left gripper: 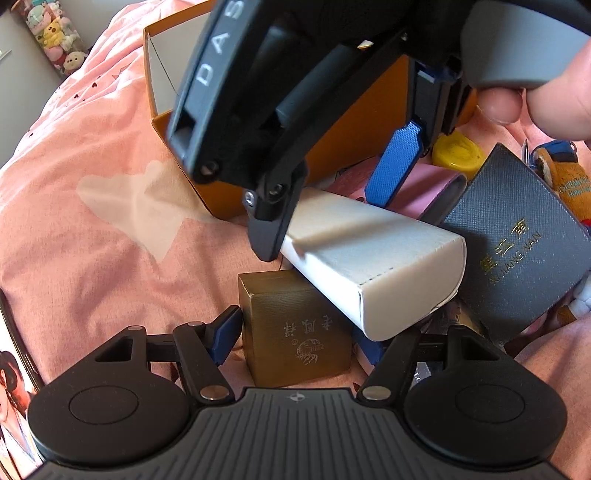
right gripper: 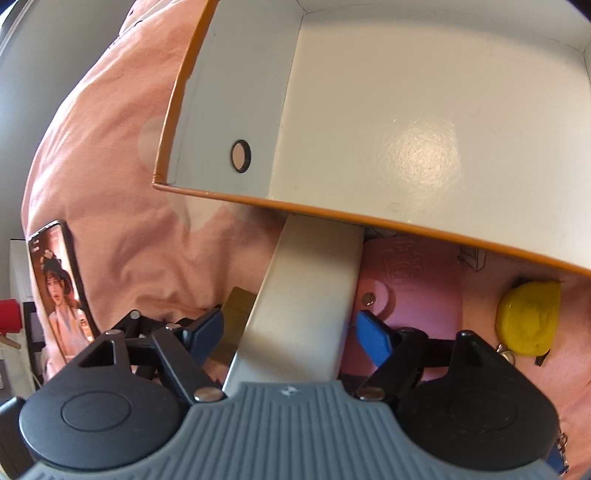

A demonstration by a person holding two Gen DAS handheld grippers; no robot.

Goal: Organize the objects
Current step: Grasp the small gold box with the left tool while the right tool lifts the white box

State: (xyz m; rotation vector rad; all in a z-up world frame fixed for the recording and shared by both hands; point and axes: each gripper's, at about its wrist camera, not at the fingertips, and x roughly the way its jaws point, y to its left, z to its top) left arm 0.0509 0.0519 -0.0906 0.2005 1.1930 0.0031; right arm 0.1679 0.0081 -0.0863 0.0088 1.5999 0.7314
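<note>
A long white box (left gripper: 369, 258) lies tilted on a pink bedspread, one end resting on a small gold box (left gripper: 295, 332). My right gripper (left gripper: 325, 218) stands over the white box with its fingers on either side of it; in the right wrist view the white box (right gripper: 306, 306) fills the space between them, and whether they press on it I cannot tell. My left gripper (left gripper: 299, 336) has its blue pads at both sides of the gold box. An open orange box with a white inside (right gripper: 388, 110) stands just beyond.
A dark grey booklet (left gripper: 517, 240), a pink pouch (left gripper: 428, 184), a yellow tag (left gripper: 458, 151) and a plush keychain (left gripper: 569, 181) lie to the right. A photo card (right gripper: 59, 291) lies at the left. Plush toys (left gripper: 55, 33) stand far back left.
</note>
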